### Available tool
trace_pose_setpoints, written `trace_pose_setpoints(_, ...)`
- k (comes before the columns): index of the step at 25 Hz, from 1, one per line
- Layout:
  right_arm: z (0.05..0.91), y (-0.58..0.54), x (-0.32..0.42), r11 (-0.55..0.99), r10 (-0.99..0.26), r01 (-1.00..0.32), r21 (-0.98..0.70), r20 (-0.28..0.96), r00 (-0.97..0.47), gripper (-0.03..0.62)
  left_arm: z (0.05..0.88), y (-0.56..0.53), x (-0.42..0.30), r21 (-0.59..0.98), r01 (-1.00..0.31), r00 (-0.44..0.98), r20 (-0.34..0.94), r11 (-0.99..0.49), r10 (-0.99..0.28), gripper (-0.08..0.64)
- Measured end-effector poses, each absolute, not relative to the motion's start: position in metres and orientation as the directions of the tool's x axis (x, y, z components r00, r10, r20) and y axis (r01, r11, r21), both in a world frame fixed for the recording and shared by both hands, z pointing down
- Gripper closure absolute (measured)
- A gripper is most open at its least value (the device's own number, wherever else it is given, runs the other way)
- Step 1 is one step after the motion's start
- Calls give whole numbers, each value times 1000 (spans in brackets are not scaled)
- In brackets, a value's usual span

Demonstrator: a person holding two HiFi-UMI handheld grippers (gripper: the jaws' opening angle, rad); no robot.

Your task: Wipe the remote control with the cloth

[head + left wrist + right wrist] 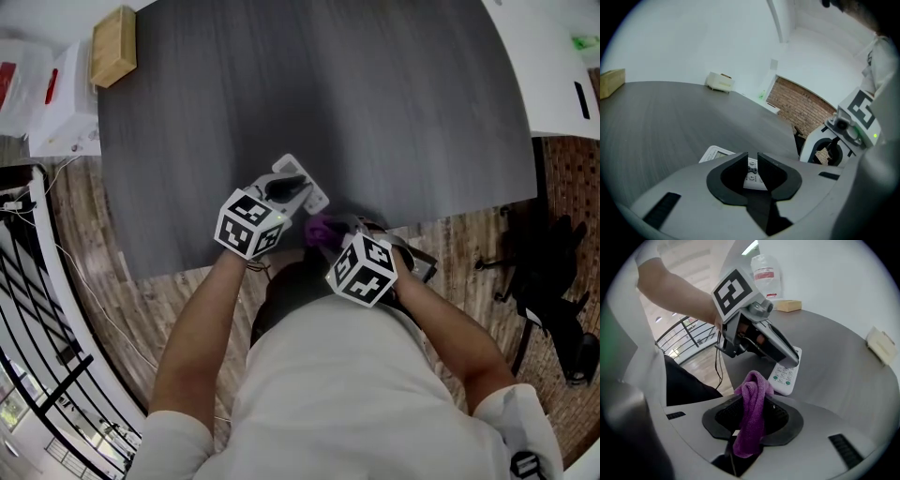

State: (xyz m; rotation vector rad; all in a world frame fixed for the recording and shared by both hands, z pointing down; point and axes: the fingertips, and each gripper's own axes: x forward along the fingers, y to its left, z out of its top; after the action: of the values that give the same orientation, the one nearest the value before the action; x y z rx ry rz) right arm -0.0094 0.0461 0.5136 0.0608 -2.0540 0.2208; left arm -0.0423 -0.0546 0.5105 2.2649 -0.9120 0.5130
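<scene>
Left claw (753, 159) barely pinches the white plastic remote (786, 376), so the right claw (752, 403) clamping that purple cloth (751, 420) could shove it loose.

Grey table (375, 112): wooden block (114, 45), remote control (316, 196)

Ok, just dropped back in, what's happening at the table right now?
A person is working with a gripper in each hand at the near edge of the dark grey table. The left gripper is clamped on one end of the white remote control. The right gripper pinches a bunched purple cloth, held close beside the remote. Whether the cloth actually touches it can't be told.
</scene>
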Motion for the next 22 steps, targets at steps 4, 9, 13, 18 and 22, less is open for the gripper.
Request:
trace_pose_setpoints(4,496,27,-4,963,55,-194,-190,835,-548,480,497,-53,-48,385,-725,676,555,-571,-484,500)
trace_pose_setpoints(9,485,-59,5,921,-190,-388,-40,823,-535,480,480,-45,-98,500,-795,584,481,-343,-654,500)
trace_pose_setpoints(13,511,-69,-1,929,-181,-369,2,874,-451,480,512,-42,-96,562,-782,591,533,-268,-606,500)
trace_pose_setpoints(18,514,-26,-28,957,-87,-283,-63,868,-488,480,511,-59,-80,590,-753,629,515,-292,-582,500)
trace_pose_setpoints(22,519,-25,-29,950,-104,-307,-57,869,-483,480,509,-57,-77,584,-750,638,514,-312,-573,500)
